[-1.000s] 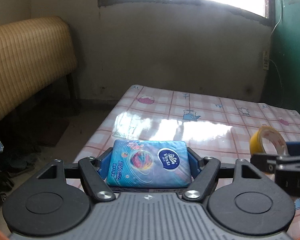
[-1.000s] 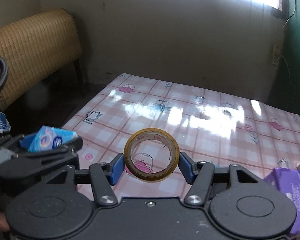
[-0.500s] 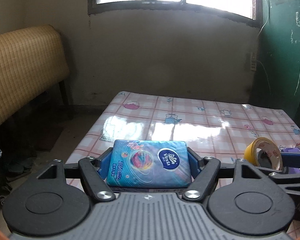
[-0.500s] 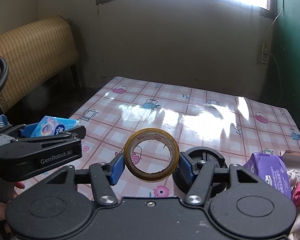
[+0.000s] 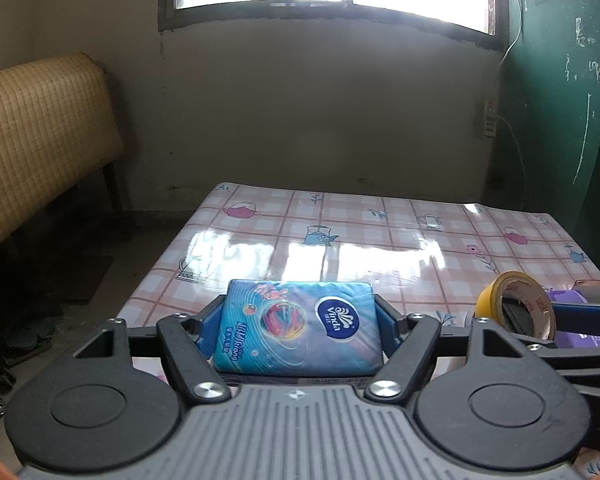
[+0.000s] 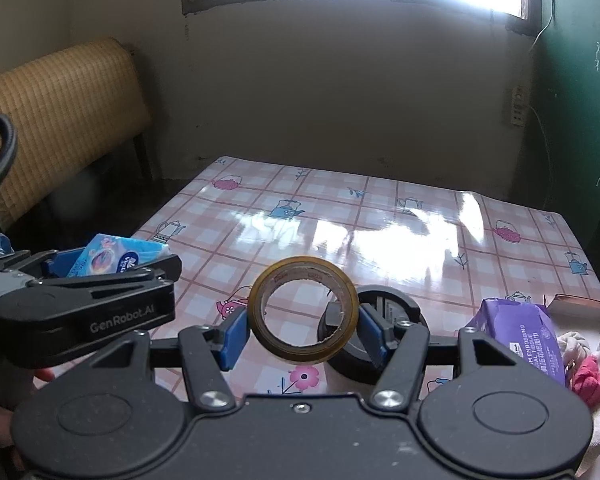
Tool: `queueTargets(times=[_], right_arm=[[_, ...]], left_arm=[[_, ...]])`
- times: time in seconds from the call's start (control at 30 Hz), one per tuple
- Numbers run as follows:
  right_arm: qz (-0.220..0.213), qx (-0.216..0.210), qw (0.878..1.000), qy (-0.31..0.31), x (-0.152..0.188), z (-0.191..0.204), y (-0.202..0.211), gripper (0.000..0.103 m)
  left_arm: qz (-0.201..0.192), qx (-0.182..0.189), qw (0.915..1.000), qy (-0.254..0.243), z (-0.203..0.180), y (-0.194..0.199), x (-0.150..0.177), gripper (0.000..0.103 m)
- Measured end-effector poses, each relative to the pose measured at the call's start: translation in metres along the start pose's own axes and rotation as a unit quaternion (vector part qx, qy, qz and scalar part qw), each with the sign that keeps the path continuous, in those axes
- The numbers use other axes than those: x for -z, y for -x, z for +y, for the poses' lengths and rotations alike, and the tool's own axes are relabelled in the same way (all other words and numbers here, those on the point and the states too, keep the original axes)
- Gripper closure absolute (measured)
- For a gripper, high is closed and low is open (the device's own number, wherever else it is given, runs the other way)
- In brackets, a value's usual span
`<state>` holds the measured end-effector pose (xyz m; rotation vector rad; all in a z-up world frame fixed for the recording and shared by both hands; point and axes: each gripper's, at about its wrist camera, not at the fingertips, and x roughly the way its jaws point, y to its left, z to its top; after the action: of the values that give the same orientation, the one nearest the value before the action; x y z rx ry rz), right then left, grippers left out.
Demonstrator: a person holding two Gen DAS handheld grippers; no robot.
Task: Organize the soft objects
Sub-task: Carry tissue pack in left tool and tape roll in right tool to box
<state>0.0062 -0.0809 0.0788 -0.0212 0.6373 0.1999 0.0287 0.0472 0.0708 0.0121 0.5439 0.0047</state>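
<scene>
Left gripper (image 5: 299, 330) clamping one blue tissue pack (image 5: 298, 330), right gripper (image 6: 302, 334) clamping one tape roll (image 6: 260, 320), one purple pack (image 6: 518, 338)

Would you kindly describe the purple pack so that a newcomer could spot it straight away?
Start at the table with the pink checked teapot cloth and go to its near right corner. The purple pack lies flat there, between a black tape roll and a heap of soft toys. It is the only purple thing, a soft wrapped packet with white print.
</scene>
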Motion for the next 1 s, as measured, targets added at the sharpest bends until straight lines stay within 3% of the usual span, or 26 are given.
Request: queueTargets(times=[1.0], right_arm=[[-0.008,0.019,1.000,-0.023,0.004,-0.016,0.012,0.033]], left_arm=[[0.000,0.023,0.9996,-0.015,-0.021,0.000,0.000,0.028]])
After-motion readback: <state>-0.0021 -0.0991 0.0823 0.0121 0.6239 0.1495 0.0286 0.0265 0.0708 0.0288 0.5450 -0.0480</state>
